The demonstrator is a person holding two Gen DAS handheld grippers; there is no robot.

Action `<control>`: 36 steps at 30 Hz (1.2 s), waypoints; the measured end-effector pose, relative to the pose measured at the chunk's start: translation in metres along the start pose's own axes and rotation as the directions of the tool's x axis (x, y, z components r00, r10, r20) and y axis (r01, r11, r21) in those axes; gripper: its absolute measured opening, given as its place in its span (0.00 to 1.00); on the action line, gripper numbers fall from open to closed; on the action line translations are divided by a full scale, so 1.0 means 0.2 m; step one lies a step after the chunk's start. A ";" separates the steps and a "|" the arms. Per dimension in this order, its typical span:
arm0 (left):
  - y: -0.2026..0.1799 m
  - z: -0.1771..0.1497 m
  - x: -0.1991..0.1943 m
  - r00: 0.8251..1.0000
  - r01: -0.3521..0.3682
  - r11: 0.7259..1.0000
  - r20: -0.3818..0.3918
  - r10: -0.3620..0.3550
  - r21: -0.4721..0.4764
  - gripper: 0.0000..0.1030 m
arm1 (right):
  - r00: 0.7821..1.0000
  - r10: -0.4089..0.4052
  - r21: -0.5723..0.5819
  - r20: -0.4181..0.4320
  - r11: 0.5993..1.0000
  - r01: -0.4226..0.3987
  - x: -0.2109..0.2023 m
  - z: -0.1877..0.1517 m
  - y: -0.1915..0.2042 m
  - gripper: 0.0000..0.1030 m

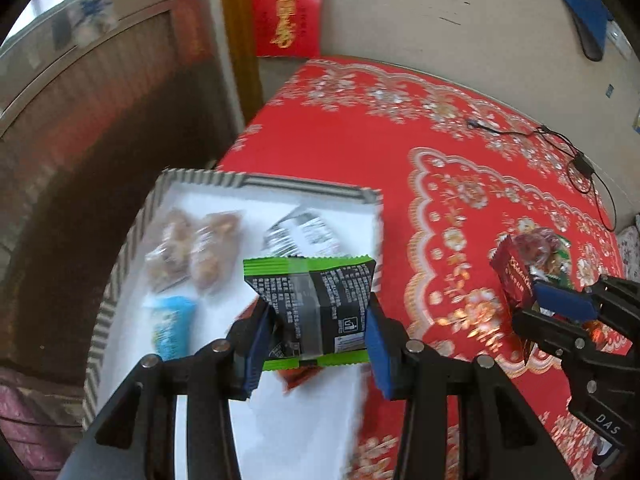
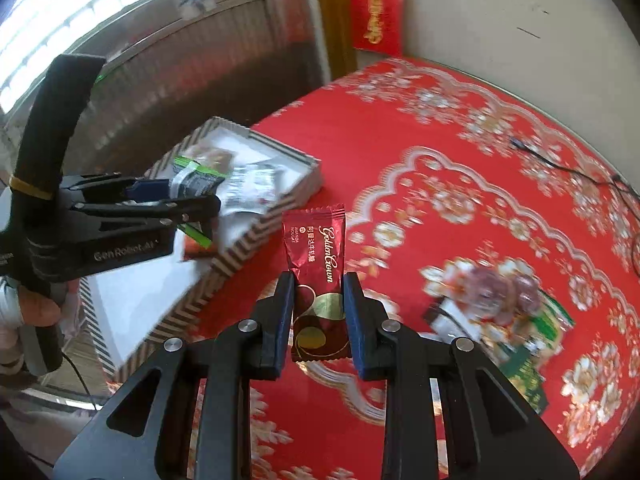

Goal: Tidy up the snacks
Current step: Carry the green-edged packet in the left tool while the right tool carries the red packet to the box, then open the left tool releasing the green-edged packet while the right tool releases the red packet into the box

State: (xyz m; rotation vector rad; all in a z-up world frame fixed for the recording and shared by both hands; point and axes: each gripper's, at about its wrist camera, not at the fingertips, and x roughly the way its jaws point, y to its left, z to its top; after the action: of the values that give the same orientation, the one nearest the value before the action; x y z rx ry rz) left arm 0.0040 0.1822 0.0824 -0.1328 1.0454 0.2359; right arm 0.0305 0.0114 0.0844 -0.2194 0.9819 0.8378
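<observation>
My left gripper (image 1: pixel 316 328) is shut on a black and green snack packet (image 1: pixel 312 300) and holds it above the striped box (image 1: pixel 120 264) with the white floor. The box holds two nut packets (image 1: pixel 196 254), a blue packet (image 1: pixel 174 326) and a black-white packet (image 1: pixel 300 234). My right gripper (image 2: pixel 318 312) is shut on a dark red Golden Crown nougat packet (image 2: pixel 316 280) and holds it above the red tablecloth, right of the box (image 2: pixel 240 256). The left gripper (image 2: pixel 200 196) shows in the right wrist view, over the box.
A pile of loose snacks (image 2: pixel 504 312) lies on the red floral tablecloth (image 2: pixel 460 184) to the right. A black cable (image 1: pixel 580 160) runs across the table's far right. A red paper bag (image 1: pixel 286 8) leans on the wall behind. The table's left edge runs by the box.
</observation>
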 end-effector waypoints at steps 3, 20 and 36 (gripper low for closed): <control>0.11 -0.04 -0.01 1.000 -0.025 1.000 -0.004 0.025 -0.019 0.45 | 1.000 0.026 -0.028 0.003 0.999 -0.026 0.03 0.05 0.11 0.23; 0.47 -0.34 0.03 0.993 -0.082 0.993 -0.090 0.075 -0.083 0.45 | 0.984 0.160 -0.118 -0.077 0.979 -0.168 0.37 0.22 0.61 0.23; 0.58 -0.44 0.08 0.989 -0.098 0.988 -0.126 0.083 -0.120 0.72 | 0.976 0.138 -0.117 -0.166 0.980 -0.159 0.61 0.19 0.74 0.23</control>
State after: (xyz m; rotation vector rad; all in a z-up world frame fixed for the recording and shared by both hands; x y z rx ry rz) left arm -0.0915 0.2771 0.0245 -0.2157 1.1584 0.3801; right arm -0.0159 0.1944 0.0351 -0.3303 1.1026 1.0350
